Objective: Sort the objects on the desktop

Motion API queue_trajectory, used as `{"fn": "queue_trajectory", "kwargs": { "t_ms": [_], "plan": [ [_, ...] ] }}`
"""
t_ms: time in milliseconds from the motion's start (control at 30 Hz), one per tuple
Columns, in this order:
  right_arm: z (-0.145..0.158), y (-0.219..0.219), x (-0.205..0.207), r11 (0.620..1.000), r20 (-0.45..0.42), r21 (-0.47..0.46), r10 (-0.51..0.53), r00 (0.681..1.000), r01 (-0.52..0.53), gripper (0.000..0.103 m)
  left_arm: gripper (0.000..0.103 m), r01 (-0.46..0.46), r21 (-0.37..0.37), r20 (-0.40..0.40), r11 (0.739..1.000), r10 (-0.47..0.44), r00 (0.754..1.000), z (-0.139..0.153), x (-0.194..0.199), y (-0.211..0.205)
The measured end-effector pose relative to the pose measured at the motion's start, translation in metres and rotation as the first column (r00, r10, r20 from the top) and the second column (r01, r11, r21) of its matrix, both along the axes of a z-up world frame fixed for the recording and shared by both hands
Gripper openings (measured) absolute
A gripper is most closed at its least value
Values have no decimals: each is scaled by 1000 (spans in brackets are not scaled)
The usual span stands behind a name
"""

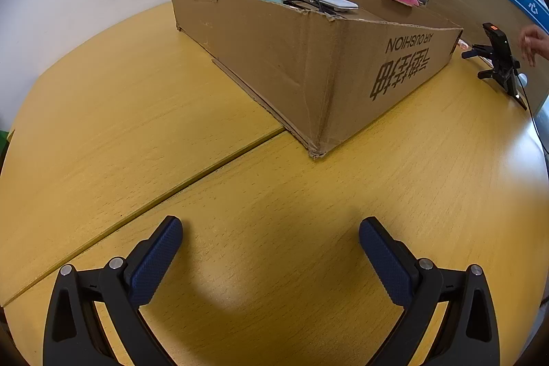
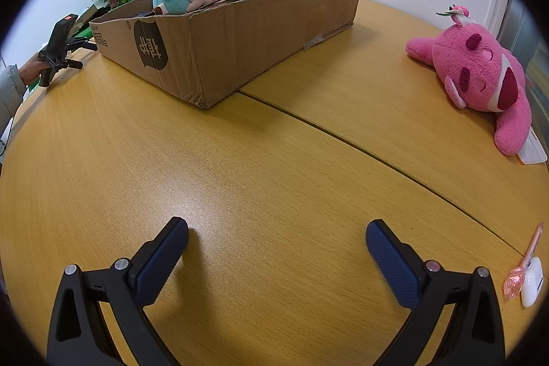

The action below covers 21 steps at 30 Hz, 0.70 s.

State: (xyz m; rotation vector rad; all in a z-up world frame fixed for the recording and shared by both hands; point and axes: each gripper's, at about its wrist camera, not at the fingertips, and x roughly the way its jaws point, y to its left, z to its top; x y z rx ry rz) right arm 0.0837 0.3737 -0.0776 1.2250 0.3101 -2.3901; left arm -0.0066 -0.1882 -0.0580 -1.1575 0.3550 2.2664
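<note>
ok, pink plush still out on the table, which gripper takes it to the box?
Right. The pink plush lies on the table beside the cardboard box in the right gripper view; the left gripper, also open and empty, sees only its top past the box.

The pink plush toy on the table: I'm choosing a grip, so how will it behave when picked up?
The pink plush toy looks fuzzy and stuffed, so it will probably squash between the pads rather than slip. Its limbs sprawl flat on the table, so they will likely dangle. It probably won't roll.
</note>
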Motion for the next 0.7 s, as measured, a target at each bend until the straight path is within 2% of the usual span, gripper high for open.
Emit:
{"fn": "queue_trajectory", "kwargs": {
  "t_ms": [700],
  "plan": [
    [0, 1, -1, 1000, -1, 1, 0, 1000, 0, 103, 103, 4, -2, -1, 1000, -4, 1000, 3, 1, -3]
  ]
}}
